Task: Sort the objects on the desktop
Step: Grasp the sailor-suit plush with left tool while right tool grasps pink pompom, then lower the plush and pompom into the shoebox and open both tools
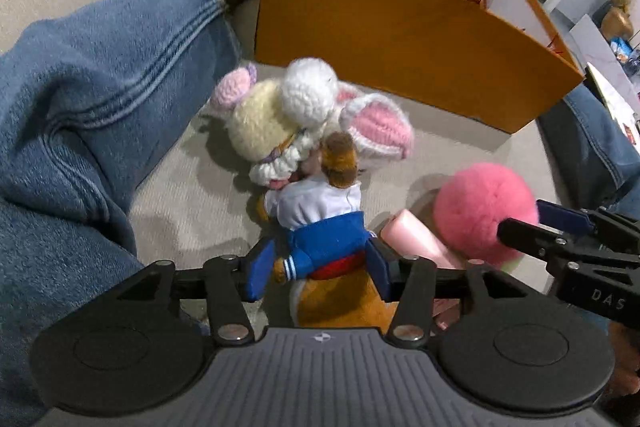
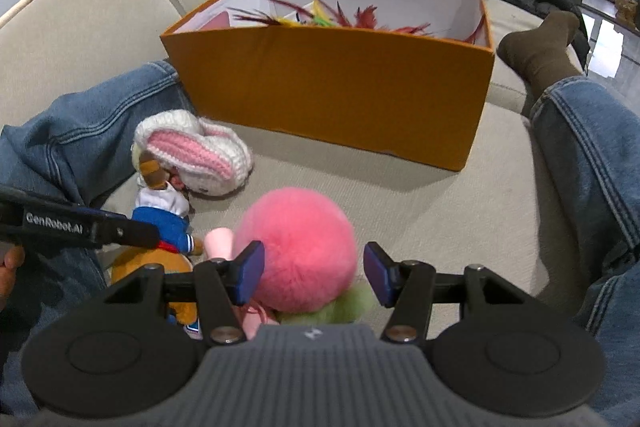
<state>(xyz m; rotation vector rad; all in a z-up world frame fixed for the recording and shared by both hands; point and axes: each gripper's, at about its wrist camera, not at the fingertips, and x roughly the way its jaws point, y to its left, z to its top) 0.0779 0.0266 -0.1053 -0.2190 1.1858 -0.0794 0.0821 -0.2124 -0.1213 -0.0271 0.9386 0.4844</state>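
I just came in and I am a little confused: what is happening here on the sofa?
A person in blue jeans sits on a beige sofa, a two-finger gripper in each hand, sorting soft toys near an open orange cardboard box. The left gripper stands open around a brown plush doll in a blue and white outfit. The right gripper stands open around a fluffy pink pompom. A crocheted white and pink bunny lies beside them.
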